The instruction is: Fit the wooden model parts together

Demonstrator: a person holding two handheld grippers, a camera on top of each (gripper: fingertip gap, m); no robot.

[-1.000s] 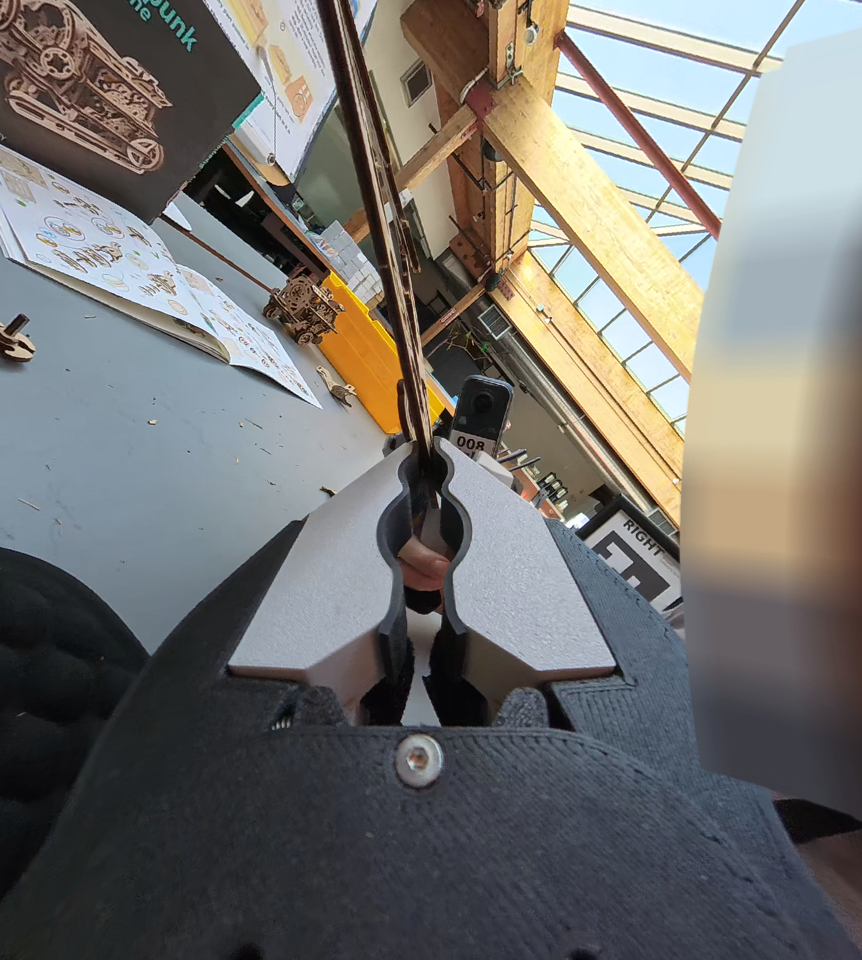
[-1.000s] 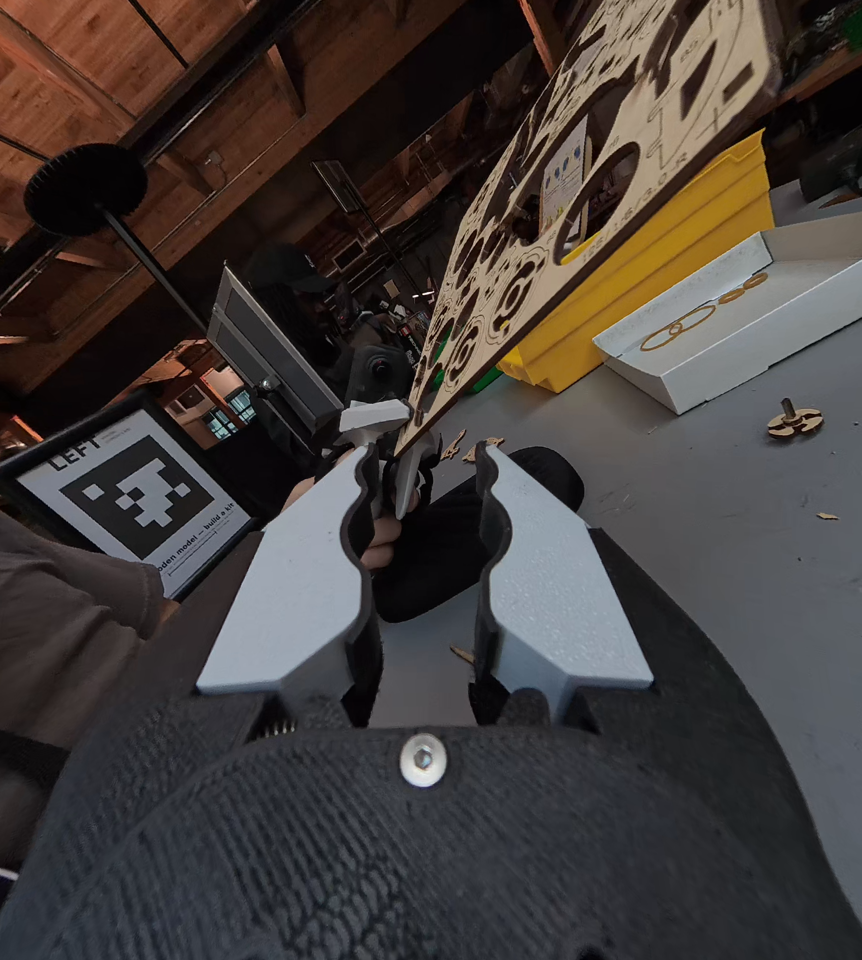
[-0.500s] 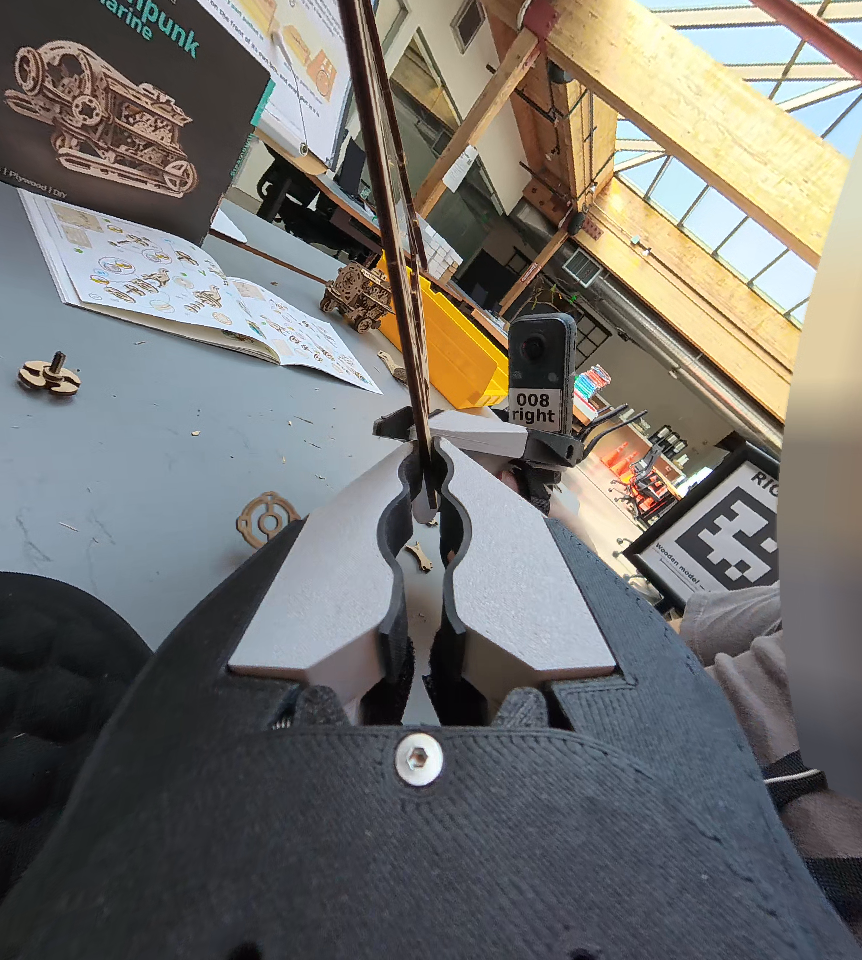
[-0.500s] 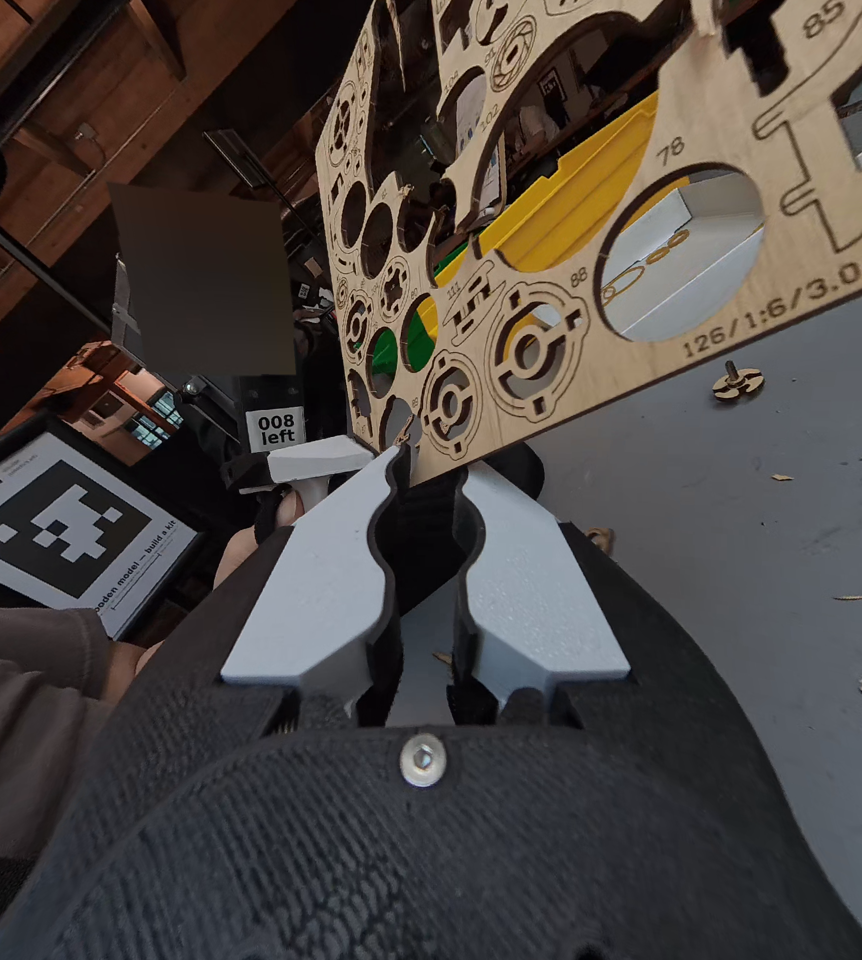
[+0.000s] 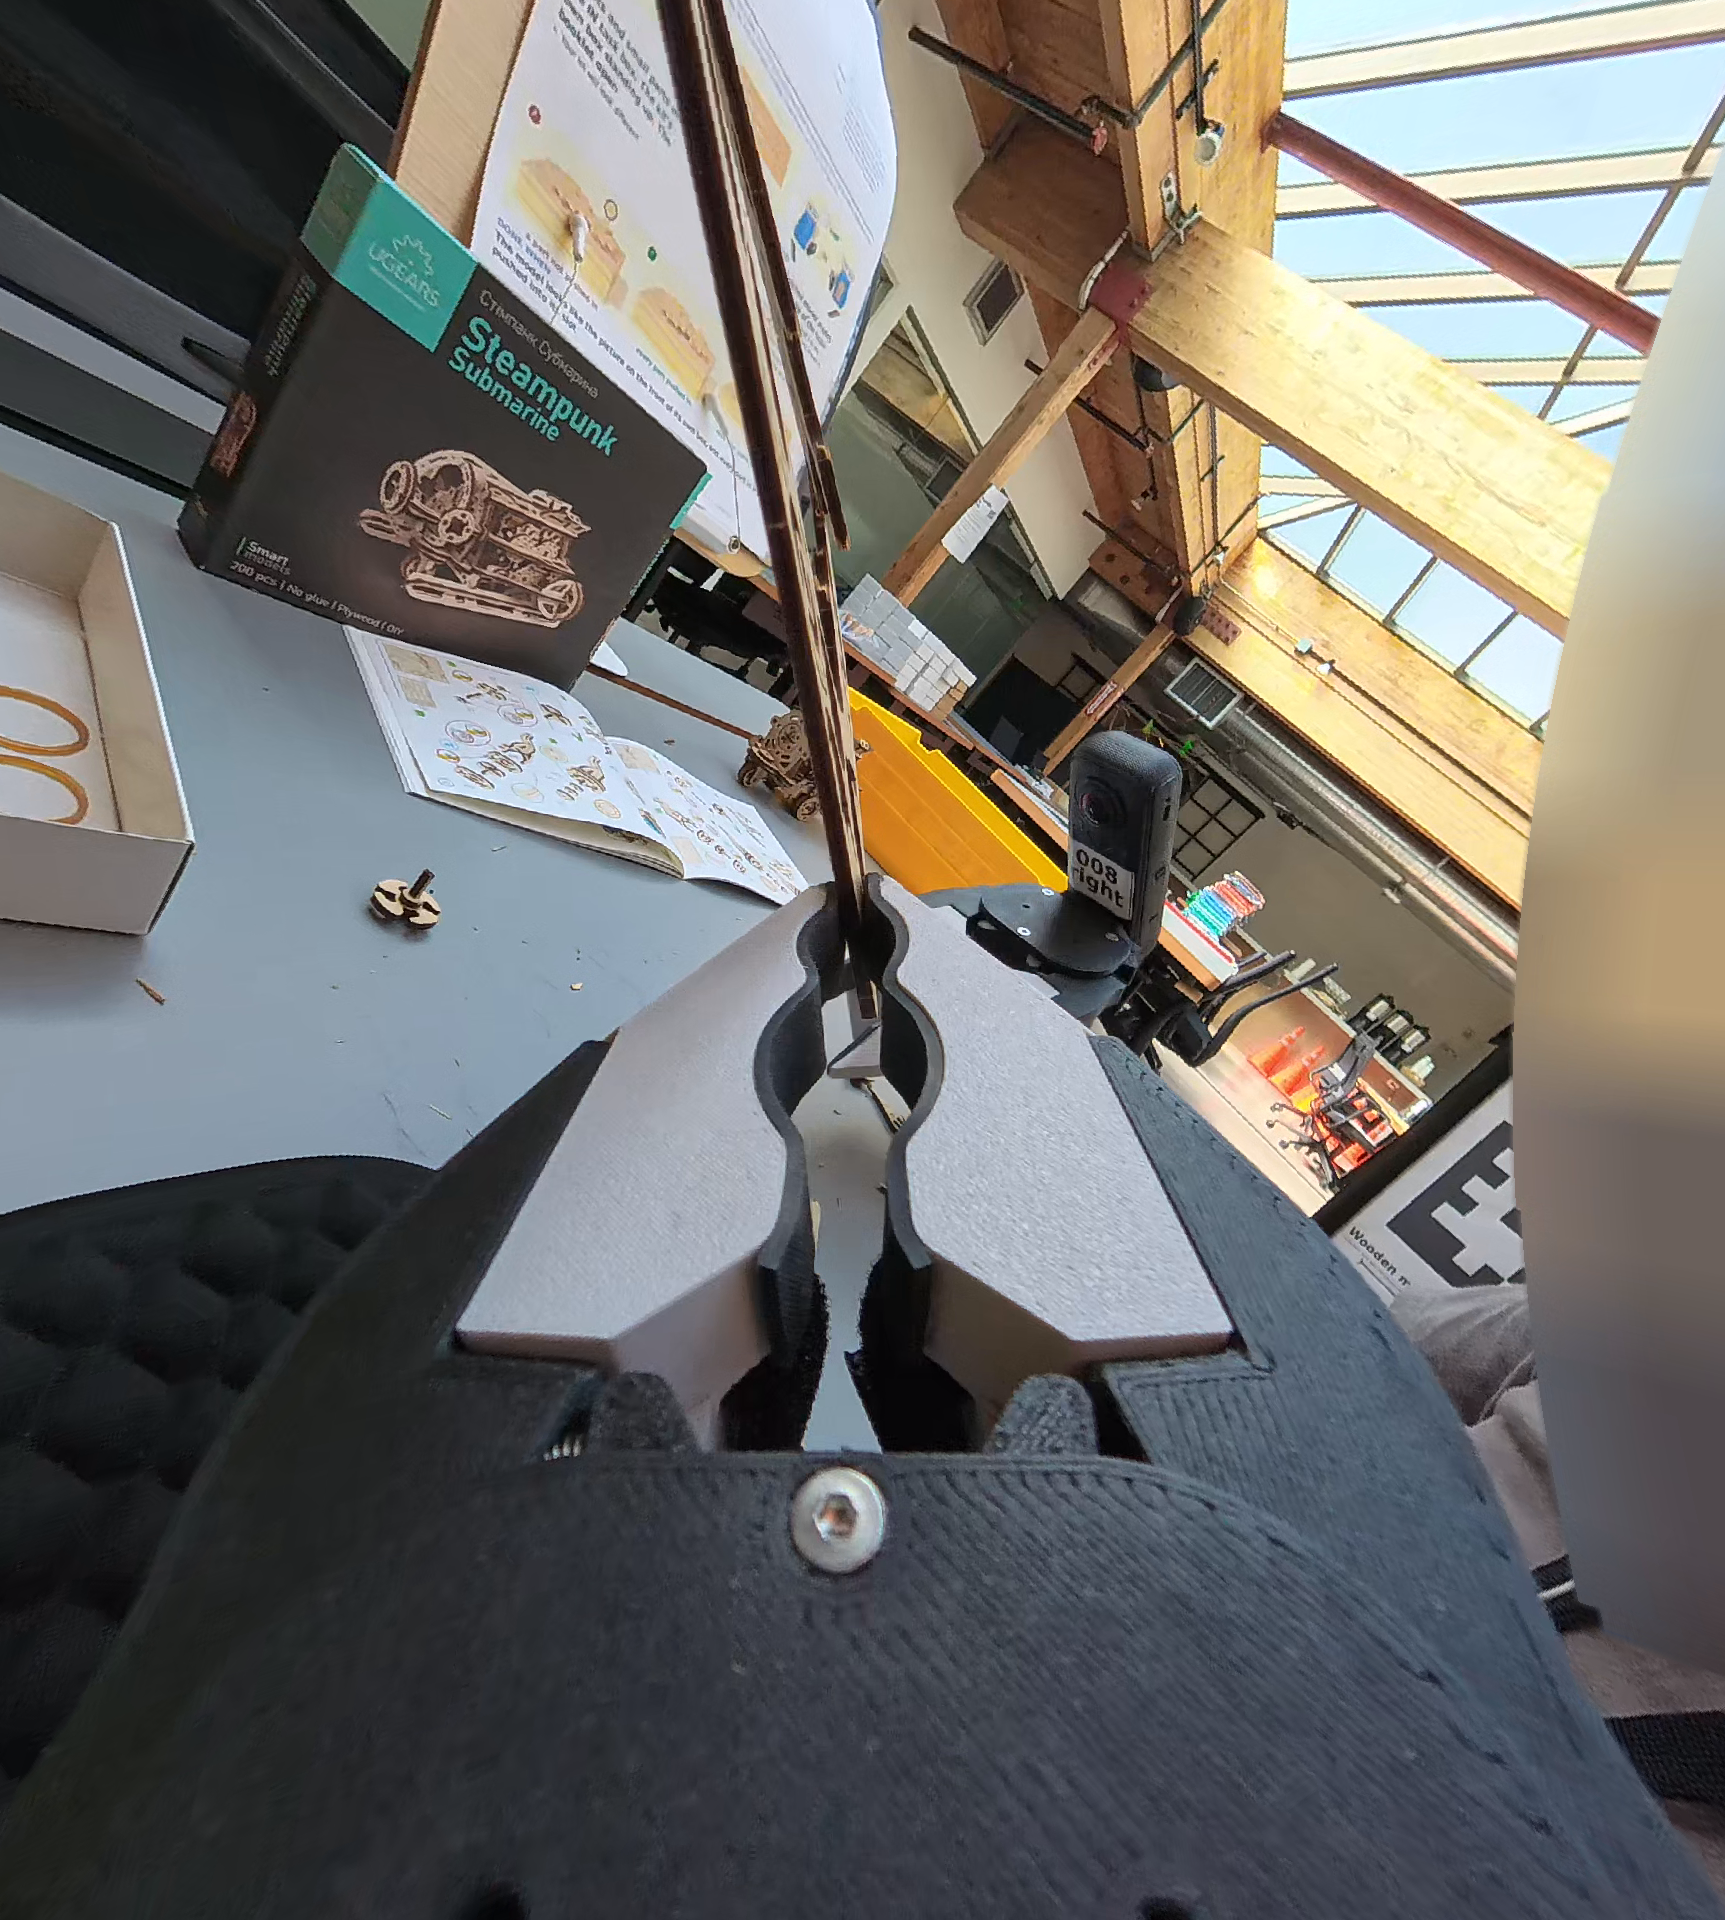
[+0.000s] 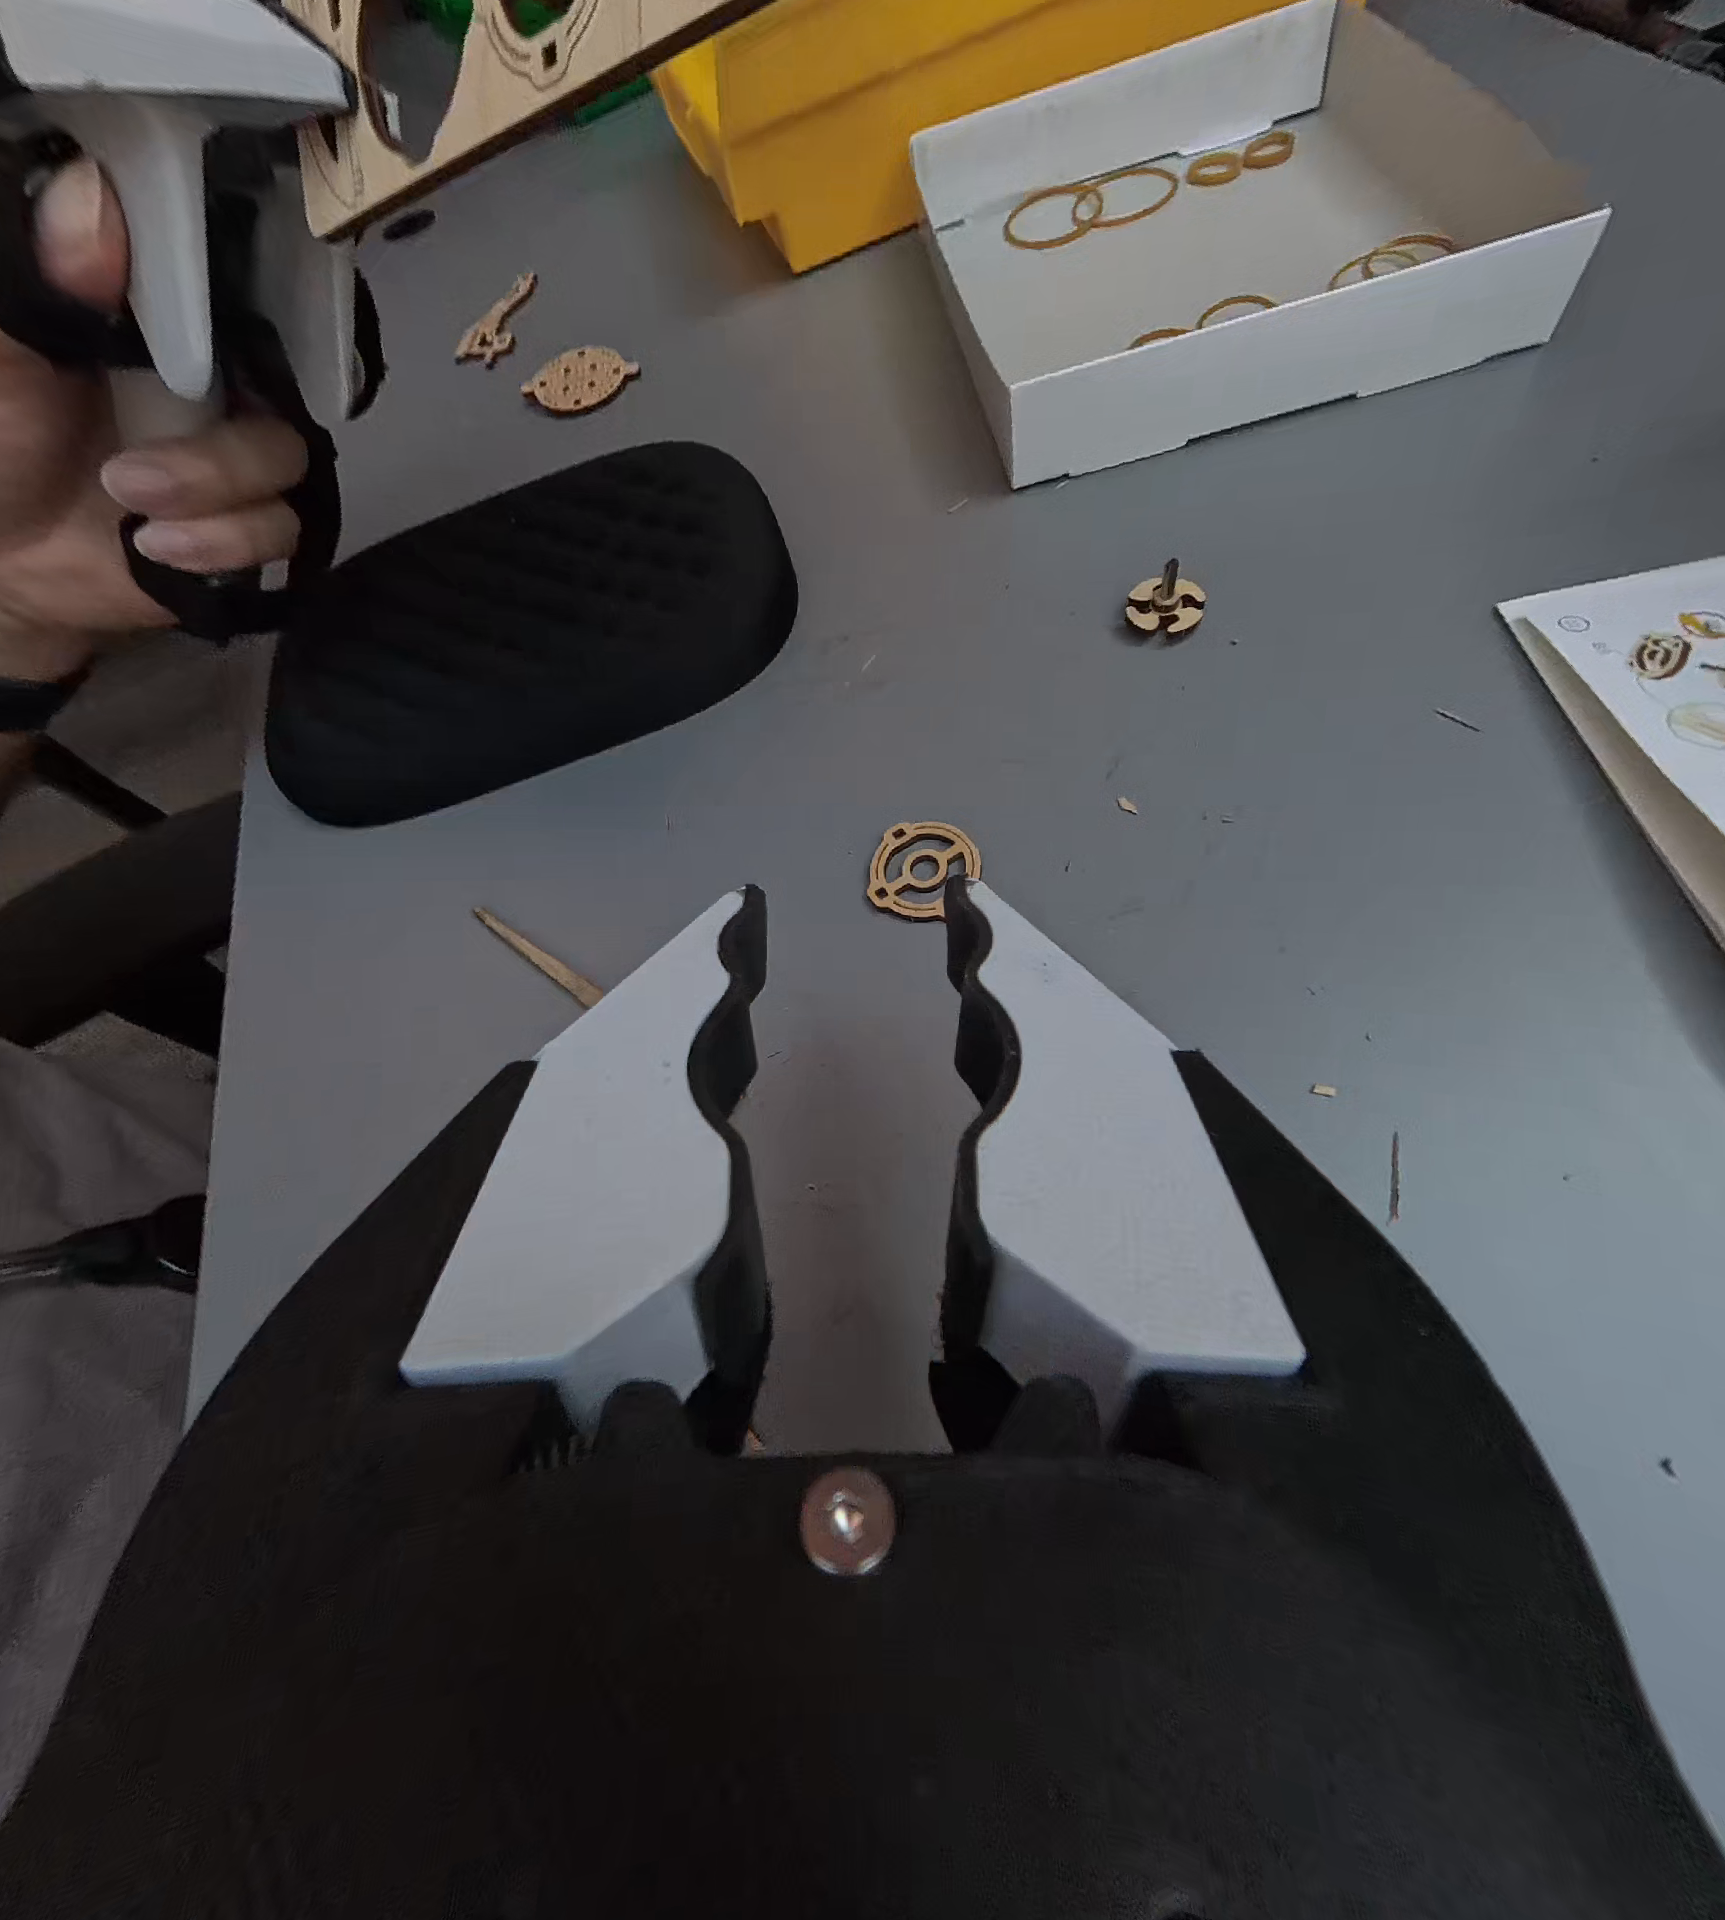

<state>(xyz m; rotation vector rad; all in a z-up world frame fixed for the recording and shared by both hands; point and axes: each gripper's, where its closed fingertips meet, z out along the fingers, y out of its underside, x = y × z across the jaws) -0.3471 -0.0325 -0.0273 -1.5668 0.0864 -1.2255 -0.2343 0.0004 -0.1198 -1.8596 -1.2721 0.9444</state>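
Observation:
My left gripper is shut on the bottom edge of a thin laser-cut wooden sheet, which stands edge-on and rises past the top of the left wrist view. The sheet's lower corner also shows at the top left of the right wrist view. My right gripper is open and empty, pointing down at the grey table. A round wooden ring part lies flat on the table, just past the right fingertip. A small wooden wheel on an axle stands farther back and also shows in the left wrist view.
A black pad lies to the left, below a hand holding the left gripper. A white tray with rubber bands and a yellow bin stand at the back. An open booklet lies right. Two flat wooden parts lie behind the pad. The kit box stands behind.
My right gripper has drawn back from the wooden sheet, tipped down toward the table and opened wider. The round ring part now lies on the table. My left gripper still holds the sheet.

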